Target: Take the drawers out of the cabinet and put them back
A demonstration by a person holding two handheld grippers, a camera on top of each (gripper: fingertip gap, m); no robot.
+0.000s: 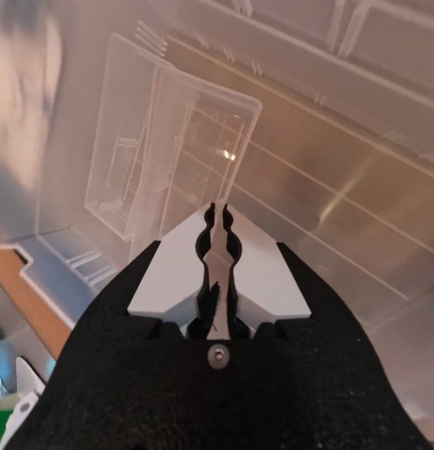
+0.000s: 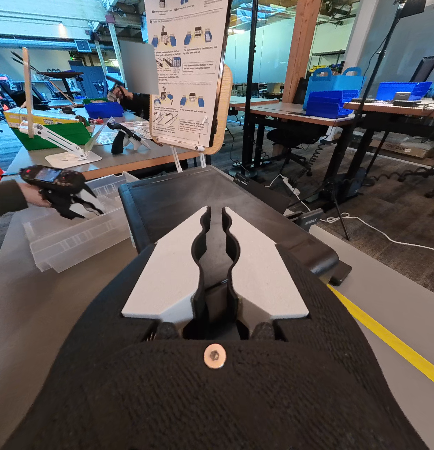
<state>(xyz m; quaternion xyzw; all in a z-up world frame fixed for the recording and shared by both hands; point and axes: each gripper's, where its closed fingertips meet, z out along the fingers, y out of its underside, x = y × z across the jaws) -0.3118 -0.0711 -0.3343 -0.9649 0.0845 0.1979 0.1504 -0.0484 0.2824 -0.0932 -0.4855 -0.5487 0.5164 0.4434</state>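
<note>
In the left wrist view my left gripper (image 1: pixel 219 207) is shut on the thin front lip of a small clear plastic drawer (image 1: pixel 172 146). It holds the drawer tilted inside a translucent bin (image 1: pixel 332 170). In the right wrist view my right gripper (image 2: pixel 216 210) has its jaws nearly together with nothing between them. It sits low over the top of the black cabinet (image 2: pixel 186 199). The left gripper (image 2: pixel 89 209) shows there too, held by a hand and reaching into the clear bin (image 2: pixel 65 238) to the left of the cabinet. The cabinet's drawer front is hidden.
An instruction sheet on a wooden stand (image 2: pixel 186 73) rises behind the cabinet. A yellow tape line (image 2: pixel 381 341) runs along the grey table at the right. Another table (image 2: pixel 128 158) behind carries a green box, a blue bin and a spare gripper.
</note>
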